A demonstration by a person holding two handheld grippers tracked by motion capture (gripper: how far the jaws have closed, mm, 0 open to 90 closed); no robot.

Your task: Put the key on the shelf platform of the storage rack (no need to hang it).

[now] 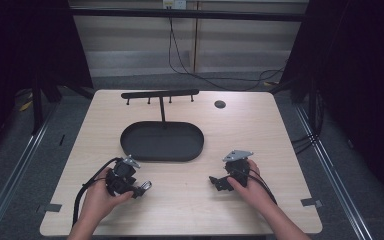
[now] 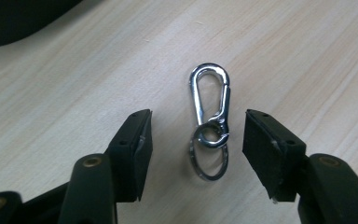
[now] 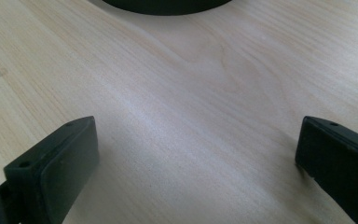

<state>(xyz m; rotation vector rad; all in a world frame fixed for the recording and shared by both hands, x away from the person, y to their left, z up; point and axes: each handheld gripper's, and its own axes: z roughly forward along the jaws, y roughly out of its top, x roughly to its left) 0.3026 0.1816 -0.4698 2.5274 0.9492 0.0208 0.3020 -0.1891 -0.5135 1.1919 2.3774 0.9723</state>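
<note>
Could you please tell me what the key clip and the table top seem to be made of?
Key clip: probably polished metal, silvery with bright mirror-like glints. Table top: pale wood or wood-look laminate, matt, with fine straight grain lines; which one is unclear.

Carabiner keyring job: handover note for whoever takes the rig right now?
Left gripper: open, jaws either side of the silver carabiner clip with its steel split ring, pads not touching it. It lies flat on the light wooden table.
Right gripper: open, nothing between its jaws, resting over bare wood.
Black oval tray with the black hook rack behind it: nothing hangs on the hooks.
Done: left gripper lined up on the clip.
Left: probably close on it, lift, then hang or place it.
</note>
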